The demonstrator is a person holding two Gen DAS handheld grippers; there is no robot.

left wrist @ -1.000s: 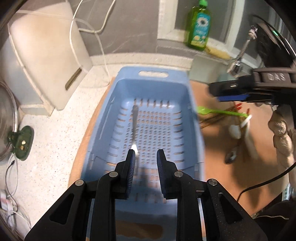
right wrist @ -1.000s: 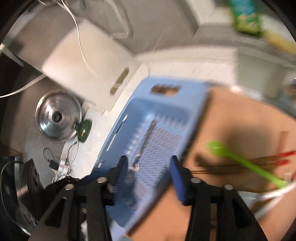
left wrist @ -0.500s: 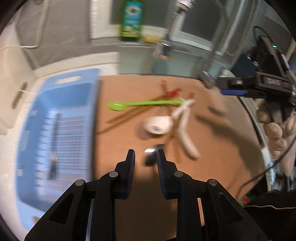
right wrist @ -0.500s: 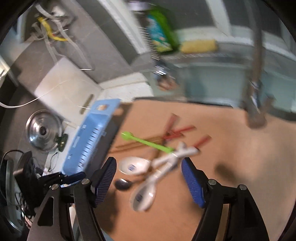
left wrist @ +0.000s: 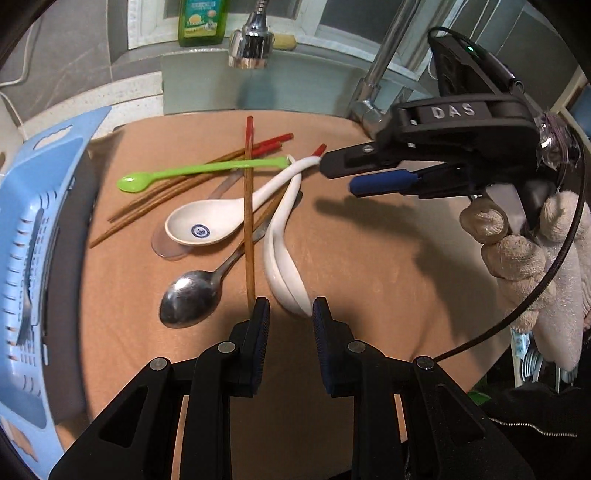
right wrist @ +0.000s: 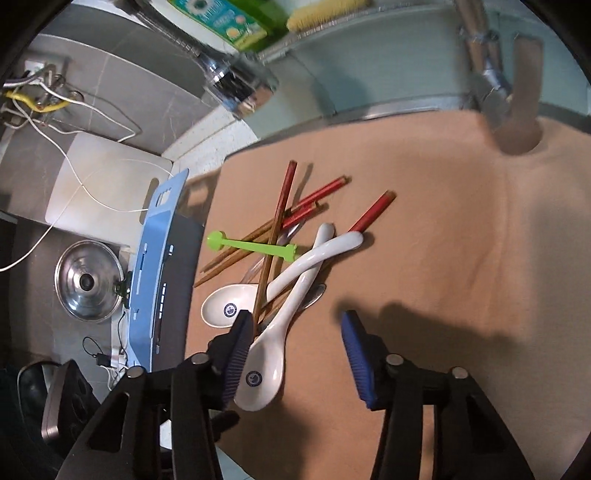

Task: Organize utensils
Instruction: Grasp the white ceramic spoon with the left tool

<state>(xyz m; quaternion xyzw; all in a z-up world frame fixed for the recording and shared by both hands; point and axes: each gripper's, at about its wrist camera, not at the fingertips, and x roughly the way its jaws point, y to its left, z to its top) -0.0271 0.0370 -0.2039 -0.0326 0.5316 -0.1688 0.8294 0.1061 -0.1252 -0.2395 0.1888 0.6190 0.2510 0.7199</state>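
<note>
A pile of utensils lies on the tan mat [left wrist: 369,277]: a green plastic spoon [left wrist: 199,171], two white ceramic spoons [left wrist: 207,225] [left wrist: 284,258], a metal spoon [left wrist: 190,295] and several red-tipped chopsticks [left wrist: 249,206]. My left gripper [left wrist: 290,314] hovers just short of the nearer white spoon's bowl, open by a narrow gap with nothing in it. My right gripper [right wrist: 295,332] points down at the same pile. Its jaws are closing, and a white spoon's bowl [right wrist: 262,369] lies between them against the left finger, not pinched. The blue basket [left wrist: 26,240] at the left holds one metal utensil.
A tap head [left wrist: 251,48] hangs over the mat's far edge, with a green soap bottle [left wrist: 201,18] on the ledge behind. Beyond the basket are a white cutting board [right wrist: 107,192] and a steel pot lid [right wrist: 88,284]. A gloved hand [left wrist: 524,251] holds the right gripper.
Both grippers have swung from over the blue basket across to the utensil pile and dropped lower. The right jaws spread wider, then narrowed. The left jaws kept the same gap.
</note>
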